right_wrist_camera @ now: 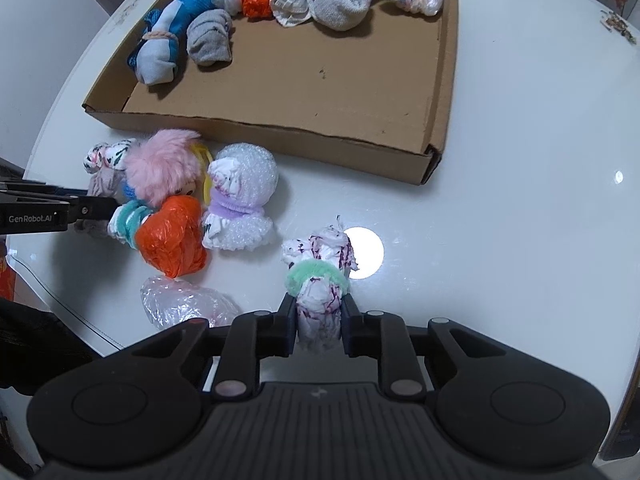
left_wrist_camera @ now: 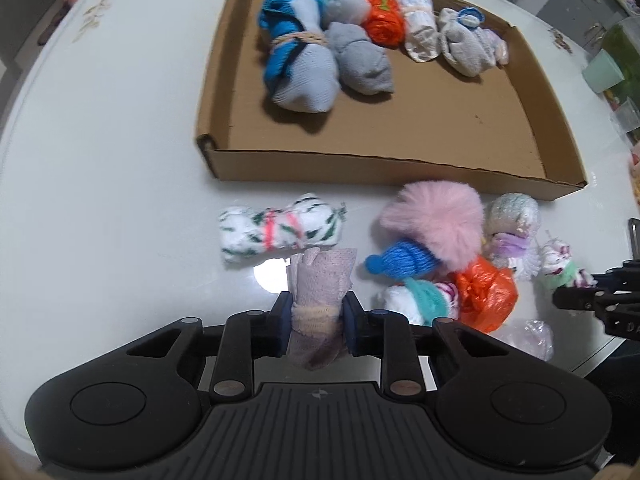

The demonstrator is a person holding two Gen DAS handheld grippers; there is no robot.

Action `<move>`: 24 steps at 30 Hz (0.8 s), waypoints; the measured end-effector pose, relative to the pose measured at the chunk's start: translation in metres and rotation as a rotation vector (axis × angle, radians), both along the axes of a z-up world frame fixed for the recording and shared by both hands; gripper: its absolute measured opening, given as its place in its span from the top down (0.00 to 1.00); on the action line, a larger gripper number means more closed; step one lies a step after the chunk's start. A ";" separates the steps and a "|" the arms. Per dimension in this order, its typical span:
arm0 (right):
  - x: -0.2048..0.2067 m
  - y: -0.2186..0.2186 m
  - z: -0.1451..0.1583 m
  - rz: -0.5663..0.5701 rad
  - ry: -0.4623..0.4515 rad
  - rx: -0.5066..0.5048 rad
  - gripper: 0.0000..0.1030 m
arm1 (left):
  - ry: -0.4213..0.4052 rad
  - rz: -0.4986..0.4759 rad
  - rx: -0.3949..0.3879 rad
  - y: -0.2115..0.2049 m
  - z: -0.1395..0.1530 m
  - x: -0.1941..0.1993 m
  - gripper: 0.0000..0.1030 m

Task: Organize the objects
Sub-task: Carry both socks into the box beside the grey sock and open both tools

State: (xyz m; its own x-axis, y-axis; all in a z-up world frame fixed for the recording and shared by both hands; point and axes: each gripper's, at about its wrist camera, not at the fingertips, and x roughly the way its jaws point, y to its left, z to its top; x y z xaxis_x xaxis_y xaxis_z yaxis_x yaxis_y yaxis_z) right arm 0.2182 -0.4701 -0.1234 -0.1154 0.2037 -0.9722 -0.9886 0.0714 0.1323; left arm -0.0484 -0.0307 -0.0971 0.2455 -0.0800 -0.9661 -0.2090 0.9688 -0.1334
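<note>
Both grippers are loaded at once. The left gripper [left_wrist_camera: 316, 320] has its fingers clamped on a lilac cloth roll [left_wrist_camera: 320, 304] tied round the middle with a cream band, and it sits just above the white table [left_wrist_camera: 100, 140]. The right gripper [right_wrist_camera: 319, 322] is closed on a white, purple-speckled bundle [right_wrist_camera: 320, 280] ringed by a green scrunchie [right_wrist_camera: 316, 274], near the table's front edge.

The cardboard tray [left_wrist_camera: 384, 166] lies further back, with seven bundles already lined along its far wall and most of its floor bare. Between the grippers and the tray sits the loose pile: a pink fluffy pom-pom [left_wrist_camera: 432, 220], an orange plastic-wrapped bundle [left_wrist_camera: 486, 294], a bubble-wrap bundle with a lilac band [right_wrist_camera: 244, 200], and a green-patterned white roll [left_wrist_camera: 280, 228] off to the left.

My worry is the tray's near wall: carried in low, either bundle could catch on it and slip out, since both are soft and held only at one end. The left arm could also brush the pile, which sits just beside it, and scatter it. The clear crinkly bag [right_wrist_camera: 184, 304] near the front edge looks easy to knock to the floor
</note>
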 end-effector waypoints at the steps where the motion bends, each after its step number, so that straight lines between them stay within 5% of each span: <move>1: 0.001 -0.001 0.001 -0.002 0.005 0.003 0.81 | 0.005 0.005 -0.005 0.002 0.001 -0.001 0.69; 8: 0.003 0.010 0.008 -0.019 0.016 0.013 0.81 | 0.010 -0.013 0.024 0.004 0.018 -0.006 0.69; 15: 0.018 -0.002 0.039 -0.038 0.053 0.094 0.81 | -0.122 -0.029 -0.035 0.007 0.062 0.003 0.69; 24: 0.041 0.049 0.084 -0.118 0.099 0.308 0.81 | -0.268 -0.067 -0.052 -0.006 0.098 0.084 0.69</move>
State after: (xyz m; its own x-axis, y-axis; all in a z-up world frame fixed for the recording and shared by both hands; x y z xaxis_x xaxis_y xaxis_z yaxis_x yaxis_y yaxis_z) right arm 0.2595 -0.4210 -0.0397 -0.1639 0.5035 -0.8483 -0.9573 0.1265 0.2601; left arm 0.0361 -0.0367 0.0009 0.4845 -0.1523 -0.8614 -0.0951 0.9697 -0.2249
